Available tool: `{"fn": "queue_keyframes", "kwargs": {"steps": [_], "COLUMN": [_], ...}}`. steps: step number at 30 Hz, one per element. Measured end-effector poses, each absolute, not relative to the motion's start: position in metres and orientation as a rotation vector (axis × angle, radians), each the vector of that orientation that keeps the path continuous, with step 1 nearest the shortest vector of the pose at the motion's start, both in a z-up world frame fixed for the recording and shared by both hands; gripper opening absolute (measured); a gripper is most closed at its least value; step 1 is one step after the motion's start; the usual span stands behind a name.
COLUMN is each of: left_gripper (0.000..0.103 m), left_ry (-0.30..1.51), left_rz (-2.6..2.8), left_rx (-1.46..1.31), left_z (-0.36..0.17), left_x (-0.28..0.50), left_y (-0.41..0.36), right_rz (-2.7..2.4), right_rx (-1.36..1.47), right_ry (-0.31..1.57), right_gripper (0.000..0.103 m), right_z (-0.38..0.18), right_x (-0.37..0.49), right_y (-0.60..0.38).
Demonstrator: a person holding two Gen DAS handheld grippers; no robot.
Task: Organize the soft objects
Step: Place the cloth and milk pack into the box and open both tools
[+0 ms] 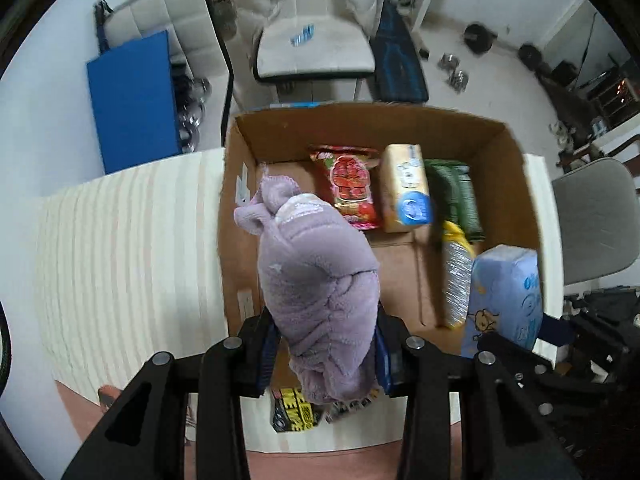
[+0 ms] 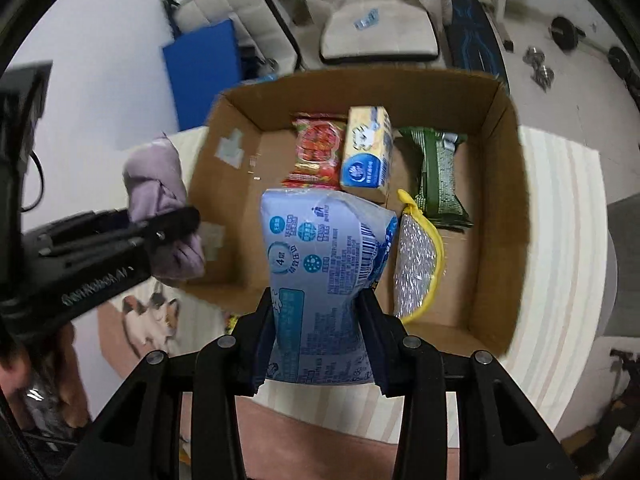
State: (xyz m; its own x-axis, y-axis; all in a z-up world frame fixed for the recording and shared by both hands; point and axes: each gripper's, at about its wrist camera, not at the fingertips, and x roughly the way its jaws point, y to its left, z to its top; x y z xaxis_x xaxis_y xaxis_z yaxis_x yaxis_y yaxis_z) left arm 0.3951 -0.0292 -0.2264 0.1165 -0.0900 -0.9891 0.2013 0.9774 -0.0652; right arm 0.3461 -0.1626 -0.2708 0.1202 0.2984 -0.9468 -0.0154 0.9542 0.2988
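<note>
My left gripper (image 1: 324, 344) is shut on a rolled purple fleece cloth (image 1: 316, 276) and holds it above the left side of an open cardboard box (image 1: 516, 160). It also shows in the right wrist view (image 2: 168, 224), gripping the purple cloth (image 2: 154, 176) by the box's left wall. My right gripper (image 2: 318, 332) is shut on a light blue tissue pack (image 2: 320, 260) above the box's (image 2: 496, 168) near middle. That pack shows in the left wrist view (image 1: 508, 296) at the box's right.
The box holds a red snack bag (image 1: 352, 184), a yellow tissue pack (image 1: 406, 188), a green packet (image 1: 456, 196) and a silver pouch with yellow trim (image 2: 416, 264). The box stands on a striped table (image 1: 120, 248). A chair (image 1: 316, 44) stands behind.
</note>
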Motion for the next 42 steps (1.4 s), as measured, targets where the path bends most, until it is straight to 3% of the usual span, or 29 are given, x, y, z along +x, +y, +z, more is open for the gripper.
{"fn": "queue_keyframes", "kwargs": {"steps": [13,26,28,30,32,33,35,37,42], "left_gripper": [0.036,0.040,0.045,0.055,0.065,0.069,0.086,0.096,0.098], "left_ry": [1.784,1.881,1.883,1.853,1.809,1.783,1.737,1.687,1.603], "left_rz": [-0.332,-0.327,-0.331,-0.316,-0.300,-0.286,-0.263,-0.236,-0.250], "left_rx": [0.052,0.012,0.026,0.062,0.088,0.101,0.115,0.118,0.053], "left_z": [-0.346,-0.384,-0.379,-0.366,-0.352,-0.344,-0.331,-0.317,-0.284], "left_x": [0.412,0.411,0.410,0.410,0.408,0.406,0.404,0.401,0.391], "left_y": [-0.056,-0.059,-0.058,-0.058,-0.052,-0.049,-0.043,-0.037,-0.029], "right_rz": [0.162,0.131,0.130,0.120,0.098,0.084,0.068,0.063,0.058], "right_rx": [0.251,0.180,0.166,0.136,0.101,0.089,0.092,0.120,0.139], "right_ry": [1.624,1.606,1.607,1.600,1.584,1.570,1.561,1.555,1.508], "right_gripper": [0.041,0.041,0.042,0.052,0.070,0.075,0.090,0.096,0.103], "right_z": [-0.373,-0.377,-0.372,-0.365,-0.357,-0.349,-0.342,-0.331,-0.303], "right_x": [0.378,0.384,0.384,0.383,0.382,0.381,0.380,0.376,0.362], "right_y": [-0.160,-0.156,-0.154,-0.153,-0.152,-0.155,-0.160,-0.169,-0.178]}}
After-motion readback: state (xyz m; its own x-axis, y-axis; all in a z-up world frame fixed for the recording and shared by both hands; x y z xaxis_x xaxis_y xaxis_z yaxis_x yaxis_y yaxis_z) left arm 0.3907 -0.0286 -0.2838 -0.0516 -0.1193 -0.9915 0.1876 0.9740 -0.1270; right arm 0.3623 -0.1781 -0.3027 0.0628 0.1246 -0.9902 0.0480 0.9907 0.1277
